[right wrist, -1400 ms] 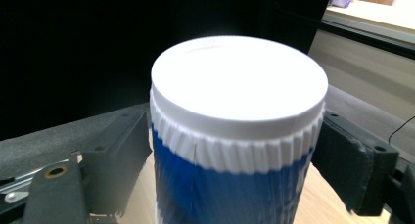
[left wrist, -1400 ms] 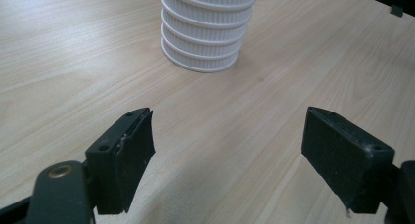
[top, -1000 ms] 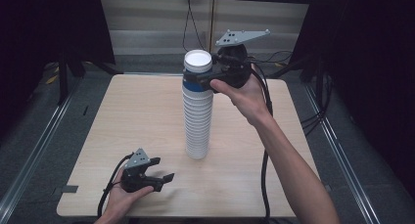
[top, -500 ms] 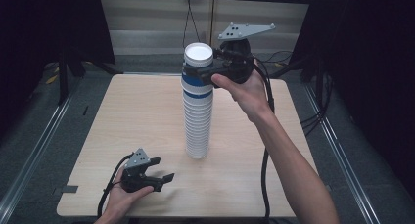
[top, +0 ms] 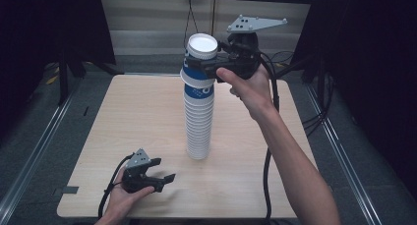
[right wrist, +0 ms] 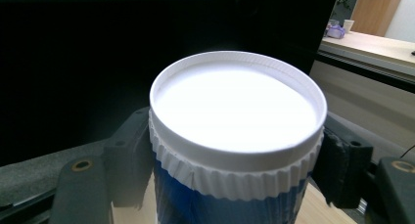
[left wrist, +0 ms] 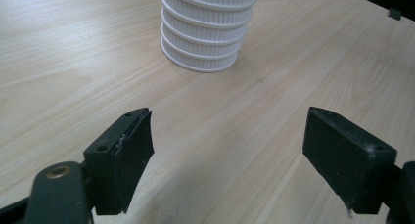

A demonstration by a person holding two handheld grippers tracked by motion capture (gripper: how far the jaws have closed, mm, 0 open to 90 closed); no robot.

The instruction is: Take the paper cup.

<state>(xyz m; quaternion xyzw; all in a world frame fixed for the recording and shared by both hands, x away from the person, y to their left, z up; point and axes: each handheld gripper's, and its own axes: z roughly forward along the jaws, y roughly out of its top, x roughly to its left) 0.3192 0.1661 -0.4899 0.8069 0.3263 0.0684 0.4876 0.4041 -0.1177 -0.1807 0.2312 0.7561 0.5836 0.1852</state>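
Note:
A tall stack of upturned paper cups [top: 198, 131] stands in the middle of the wooden table [top: 123, 117]; its white ribbed rims [left wrist: 205, 38] show in the left gripper view. My right gripper [top: 200, 65] is shut on the top cup [top: 201, 48], blue-sided with a white base [right wrist: 237, 106], at the head of the stack. Both pads press on its sides, and it leans slightly off the cups below. My left gripper [top: 164, 172] rests low near the table's front left, jaws open [left wrist: 227, 155], with nothing between them, pointing at the foot of the stack.
The table's front edge runs just behind my left hand [top: 123, 200]. Black cables [top: 268, 176] trail from the right gripper past the table's right side. Dark curtains and metal rails [top: 34, 156] flank the table.
My right gripper has risen a little with the top cup, which now stands higher above the stack. The left gripper has not moved.

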